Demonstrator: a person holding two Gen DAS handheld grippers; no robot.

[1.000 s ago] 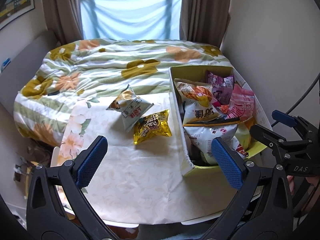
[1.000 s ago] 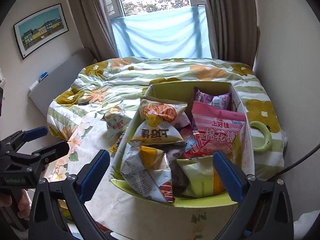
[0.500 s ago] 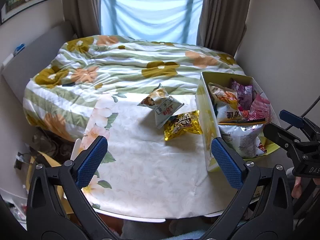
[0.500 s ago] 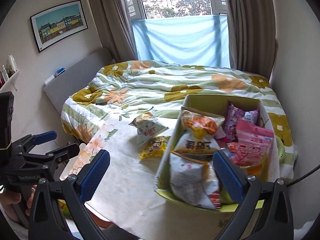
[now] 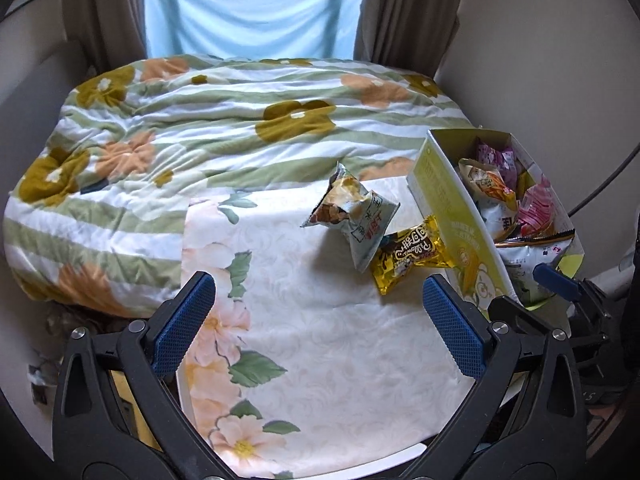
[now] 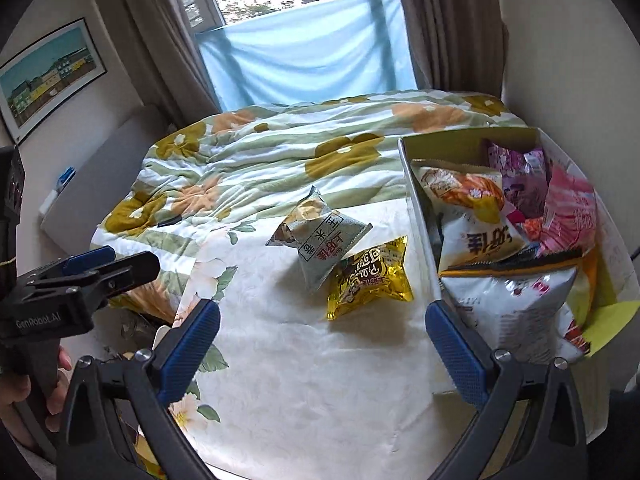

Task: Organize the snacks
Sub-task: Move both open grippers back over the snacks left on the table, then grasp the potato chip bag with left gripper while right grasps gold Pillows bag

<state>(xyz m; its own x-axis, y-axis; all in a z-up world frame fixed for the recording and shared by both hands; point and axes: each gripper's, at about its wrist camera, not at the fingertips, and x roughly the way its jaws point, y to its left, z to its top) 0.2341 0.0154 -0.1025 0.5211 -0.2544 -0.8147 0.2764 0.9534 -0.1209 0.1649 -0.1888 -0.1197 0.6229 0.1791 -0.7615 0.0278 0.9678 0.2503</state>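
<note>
Grippers first: the left gripper (image 5: 318,324) has its blue pads spread wide with nothing between them, just hanging above the floral cloth (image 5: 320,344). Same deal with the right gripper (image 6: 324,346), fingers wide apart, empty, over the same cloth. In the right wrist view you can see the left one off to the far left side with a hand (image 6: 24,388) wrapped around its handle. In the left wrist view the right gripper's blue tip pokes in at the far right, just beside the box's near corner.

Ahead of both tools, a bit right of center, two loose snacks sit on the cloth. The grey bag (image 5: 356,214) is the farther one, and its lower corner lies over the top edge of the gold bag (image 5: 412,256), so they're touching. The gold bag is the nearer one and its right end is right up against the box wall, or very nearly so, hard to call.

The yellow-green box (image 5: 452,208) is off to the right of the left tool and ahead-right of the right tool. It's stuffed: an orange-and-white chip bag (image 6: 472,208), a silver bag (image 6: 516,304) closest to the right pad, a pink bag (image 6: 572,216) and a purple bag (image 6: 516,168) toward the back.

Beyond all that, a flowered quilt (image 5: 224,120), then curtains and a window.
</note>
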